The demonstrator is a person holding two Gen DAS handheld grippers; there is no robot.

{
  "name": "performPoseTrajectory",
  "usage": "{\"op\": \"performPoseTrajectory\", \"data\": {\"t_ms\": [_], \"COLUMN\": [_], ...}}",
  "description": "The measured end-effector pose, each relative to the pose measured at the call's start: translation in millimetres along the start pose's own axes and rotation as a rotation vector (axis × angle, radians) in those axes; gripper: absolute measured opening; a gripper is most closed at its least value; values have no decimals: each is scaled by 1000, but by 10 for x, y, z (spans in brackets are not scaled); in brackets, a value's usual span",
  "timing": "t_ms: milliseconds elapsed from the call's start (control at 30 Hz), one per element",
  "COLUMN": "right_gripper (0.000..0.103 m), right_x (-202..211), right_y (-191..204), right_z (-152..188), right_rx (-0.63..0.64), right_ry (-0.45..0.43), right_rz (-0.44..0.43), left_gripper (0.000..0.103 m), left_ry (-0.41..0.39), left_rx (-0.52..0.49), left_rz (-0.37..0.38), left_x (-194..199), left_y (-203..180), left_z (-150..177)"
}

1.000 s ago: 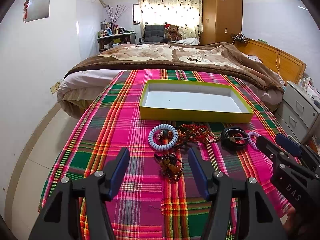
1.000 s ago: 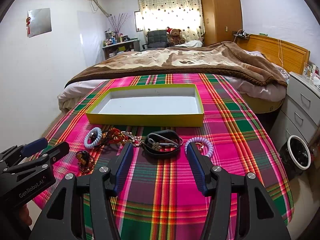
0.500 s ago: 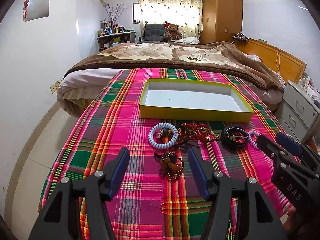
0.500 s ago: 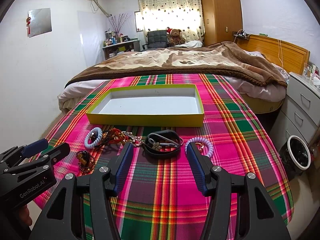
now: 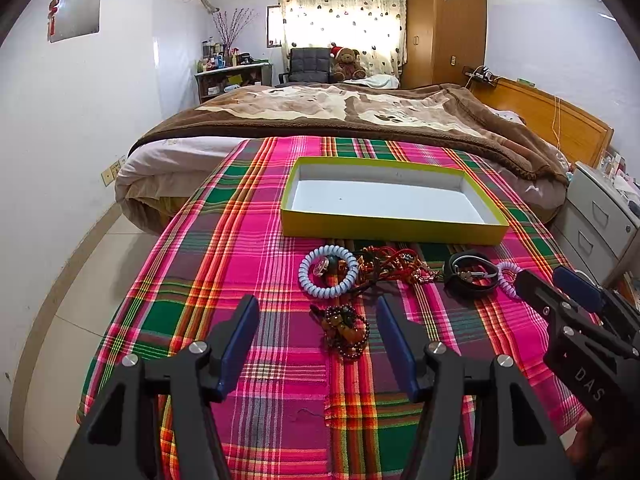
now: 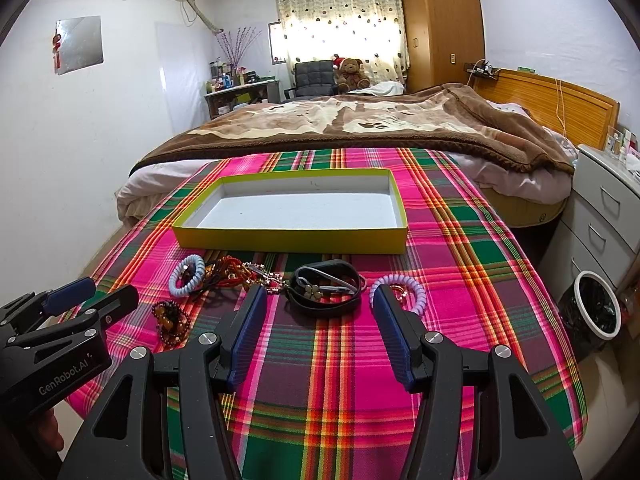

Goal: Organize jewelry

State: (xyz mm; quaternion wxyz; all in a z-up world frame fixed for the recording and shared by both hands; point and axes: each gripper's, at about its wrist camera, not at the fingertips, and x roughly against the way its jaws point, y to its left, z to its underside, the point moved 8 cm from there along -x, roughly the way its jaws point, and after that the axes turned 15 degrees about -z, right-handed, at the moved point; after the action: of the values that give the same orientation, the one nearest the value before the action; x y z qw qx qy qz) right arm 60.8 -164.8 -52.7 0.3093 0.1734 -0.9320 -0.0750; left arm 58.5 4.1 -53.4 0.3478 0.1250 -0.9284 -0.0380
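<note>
**Jewelry in a row, tray bare**

I see the jewelry lined up just near of the yellow tray (image 6: 292, 236): pale-blue coil bracelet (image 5: 329, 273), red cord tangle (image 5: 390, 266), black band (image 6: 326, 290), lilac coil (image 6: 398, 290), with the dark bead bracelet (image 5: 347, 332) nearest. My left gripper (image 5: 318, 334) and right gripper (image 6: 320, 320) both hover spread wide, holding nothing, over the plaid cloth (image 6: 460, 280).

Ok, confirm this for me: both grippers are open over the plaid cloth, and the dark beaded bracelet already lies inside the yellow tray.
Not quite. The dark beaded bracelet is not in the yellow tray; it lies on the plaid cloth, between the open fingers of the left gripper, as the left wrist view shows. The tray holds nothing. The right gripper is open too.
</note>
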Motion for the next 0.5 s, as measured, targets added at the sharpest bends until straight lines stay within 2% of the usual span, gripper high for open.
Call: {"op": "performPoseTrajectory", "data": {"t_ms": [500], "right_gripper": [56], "right_x": [1], "right_y": [-1], "right_z": [3], "right_rx": [-1], "right_ry": [0], "right_rz": [1], "left_gripper": [63], "left_ry": [3], "left_rx": [-1], "left_rz": [-1], "left_x": [0], "left_y": [-5], "left_z": [10]}}
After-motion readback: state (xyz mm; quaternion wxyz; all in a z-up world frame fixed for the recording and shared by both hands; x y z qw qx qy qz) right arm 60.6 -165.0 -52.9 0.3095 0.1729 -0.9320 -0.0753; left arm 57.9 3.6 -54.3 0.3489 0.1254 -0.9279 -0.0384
